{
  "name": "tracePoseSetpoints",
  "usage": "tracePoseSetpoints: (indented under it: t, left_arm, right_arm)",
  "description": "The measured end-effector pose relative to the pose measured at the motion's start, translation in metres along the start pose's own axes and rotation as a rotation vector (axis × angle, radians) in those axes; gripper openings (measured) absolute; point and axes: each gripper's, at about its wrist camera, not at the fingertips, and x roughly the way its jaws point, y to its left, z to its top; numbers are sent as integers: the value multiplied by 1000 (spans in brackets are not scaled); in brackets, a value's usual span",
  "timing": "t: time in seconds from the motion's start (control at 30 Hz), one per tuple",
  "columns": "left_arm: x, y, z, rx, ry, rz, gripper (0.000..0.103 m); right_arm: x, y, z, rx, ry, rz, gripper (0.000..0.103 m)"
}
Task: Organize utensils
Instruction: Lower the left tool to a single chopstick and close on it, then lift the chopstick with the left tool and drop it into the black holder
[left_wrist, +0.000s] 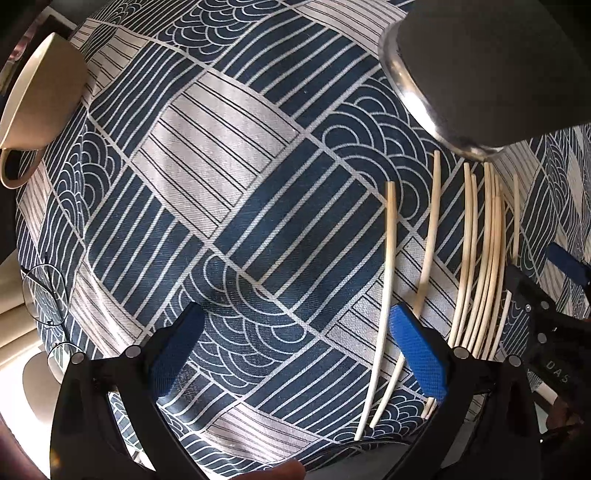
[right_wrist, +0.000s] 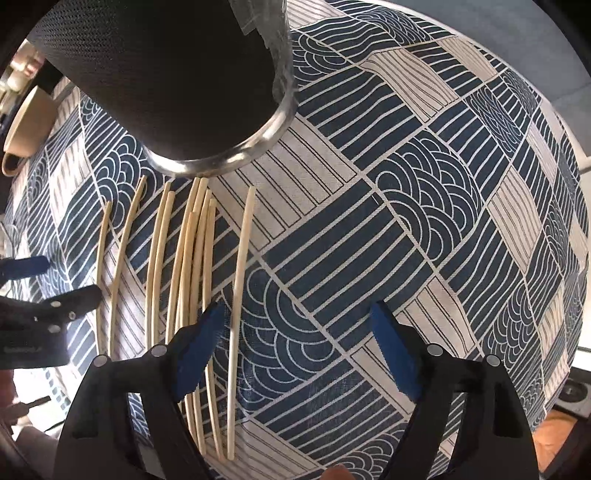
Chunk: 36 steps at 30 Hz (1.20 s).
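Observation:
Several pale wooden chopsticks (left_wrist: 480, 258) lie side by side on a blue and white patterned tablecloth (left_wrist: 240, 221), pointing at a black mesh holder with a metal rim (left_wrist: 480, 66). My left gripper (left_wrist: 295, 328) is open and empty, just left of the chopsticks; its right pad (left_wrist: 417, 354) lies over two of them. In the right wrist view the chopsticks (right_wrist: 192, 258) lie left of centre below the holder (right_wrist: 177, 81). My right gripper (right_wrist: 295, 325) is open and empty, with one chopstick (right_wrist: 240, 280) between its fingers and the left pad (right_wrist: 199, 350) over others.
A beige cup (left_wrist: 40, 107) lies on its side at the far left and shows in the right wrist view (right_wrist: 26, 122). Wire-framed glasses (left_wrist: 44, 295) lie at the cloth's left edge. The other gripper shows at each view's side: the right one (left_wrist: 546, 314), the left one (right_wrist: 40, 314).

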Motion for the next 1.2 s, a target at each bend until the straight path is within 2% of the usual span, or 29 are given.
tracePoseSetpoints:
  t: [0.13,0.23,0.33,0.4,0.43,0.5,0.53,0.57,0.6,0.63,0.67,0.8,0.87,1.07,1.2]
  left_arm:
    - [2,-6,-5,12,-41,6,99]
    - [2,-7,-12,17,-72,-1,99]
    - [-7,6,-23,34,-104,-2,99]
    - [-8,7,-32,51,-129,-3,97]
    - [-14,8,-40,54,-138,-3,94]
    - [-20,12,-53,58,-165,-6,83]
    - [-26,15,-60,63,-177,-6,69]
    - [-28,18,-64,64,-185,-8,50]
    - [-31,21,-70,61,-189,-13,39]
    - [-32,24,-73,61,-187,-17,16]
    - [-32,29,-78,54,-180,-32,5]
    - [-31,50,-95,3,-158,-98,4]
    - [-29,60,-104,-11,-148,-106,4]
    - [-54,70,-137,-4,-202,-105,4]
    - [-82,68,-155,19,-274,-101,4]
  right_arm:
    - [4,-4,-3,2,-14,3,80]
    - [2,-8,-11,-15,-27,8,76]
    - [-13,-12,-22,-39,-41,10,63]
    - [-17,-18,-27,-40,-49,12,44]
    - [-18,-20,-30,-38,-49,10,38]
    - [-21,-27,-38,-38,-49,8,11]
    - [-21,-31,-42,-36,-48,-1,7]
    - [-21,-36,-47,-32,-50,4,6]
    - [-21,-39,-50,-30,-50,11,4]
    - [-21,-41,-53,-26,-49,11,4]
    - [-21,-44,-56,-19,-45,15,4]
    - [-24,-61,-71,14,-26,57,4]
    - [-26,-72,-84,15,-35,70,4]
    - [-61,-89,-118,14,-114,118,4]
    - [-89,-96,-124,-5,-195,128,4]
